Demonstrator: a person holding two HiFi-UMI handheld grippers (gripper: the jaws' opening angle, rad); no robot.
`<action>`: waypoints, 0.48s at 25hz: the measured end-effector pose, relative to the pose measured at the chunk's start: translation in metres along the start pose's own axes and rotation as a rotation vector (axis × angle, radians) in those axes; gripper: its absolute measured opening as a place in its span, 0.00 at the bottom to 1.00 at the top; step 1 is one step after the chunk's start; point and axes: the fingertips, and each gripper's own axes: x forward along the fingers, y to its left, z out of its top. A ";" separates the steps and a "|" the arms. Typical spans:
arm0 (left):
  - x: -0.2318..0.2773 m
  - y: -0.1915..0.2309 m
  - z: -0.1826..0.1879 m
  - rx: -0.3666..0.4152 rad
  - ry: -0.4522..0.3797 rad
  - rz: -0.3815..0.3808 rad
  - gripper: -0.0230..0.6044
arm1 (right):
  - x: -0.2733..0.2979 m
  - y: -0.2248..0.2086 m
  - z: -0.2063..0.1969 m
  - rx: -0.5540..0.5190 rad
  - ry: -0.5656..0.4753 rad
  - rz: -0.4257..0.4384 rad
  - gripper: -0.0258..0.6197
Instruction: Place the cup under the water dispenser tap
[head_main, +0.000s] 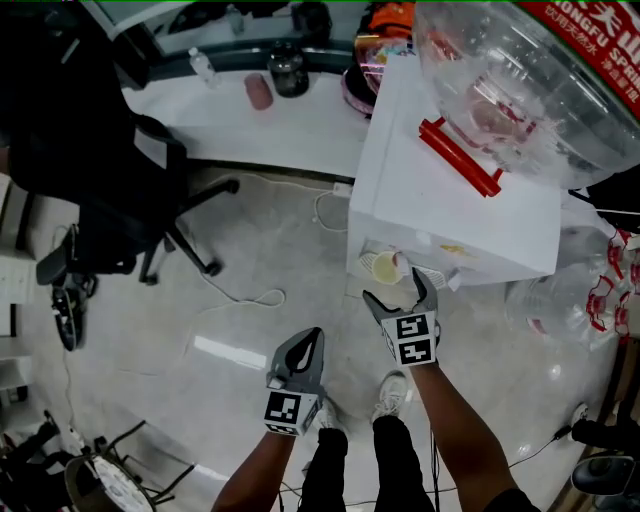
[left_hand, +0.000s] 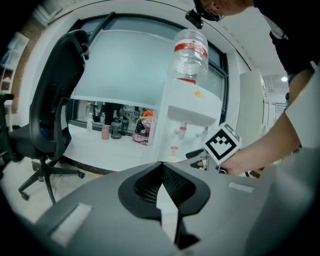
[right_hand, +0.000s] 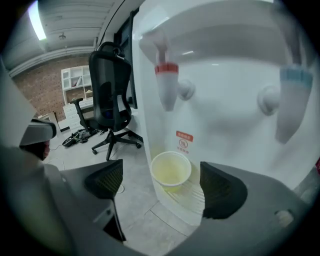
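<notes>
A pale yellow cup (right_hand: 171, 171) stands upright on the drip tray (right_hand: 192, 195) of the white water dispenser (head_main: 450, 170), below its red tap (right_hand: 166, 85); a blue tap (right_hand: 292, 100) is further right. In the head view the cup (head_main: 385, 266) sits in the dispenser's recess. My right gripper (head_main: 398, 290) is open, its jaws wide on either side of the cup without touching it. My left gripper (head_main: 316, 335) hangs lower left over the floor, shut and empty. In the left gripper view its jaws meet at the tip (left_hand: 161, 165), and the dispenser (left_hand: 187, 120) is ahead.
A large clear water bottle (head_main: 520, 80) tops the dispenser. A black office chair (head_main: 110, 170) stands at the left on the grey floor, with a white desk (head_main: 260, 125) carrying bottles behind it. Cables trail on the floor (head_main: 250, 295). Spare water bottles (head_main: 570, 300) lie right of the dispenser.
</notes>
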 end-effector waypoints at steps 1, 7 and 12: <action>-0.004 0.000 0.011 -0.019 -0.018 0.007 0.06 | -0.011 0.005 0.006 -0.002 -0.008 0.011 0.78; -0.028 -0.009 0.067 -0.048 -0.037 0.013 0.06 | -0.090 0.041 0.055 -0.027 -0.080 0.052 0.69; -0.051 -0.029 0.104 -0.066 -0.012 -0.047 0.06 | -0.156 0.063 0.096 0.049 -0.143 0.092 0.51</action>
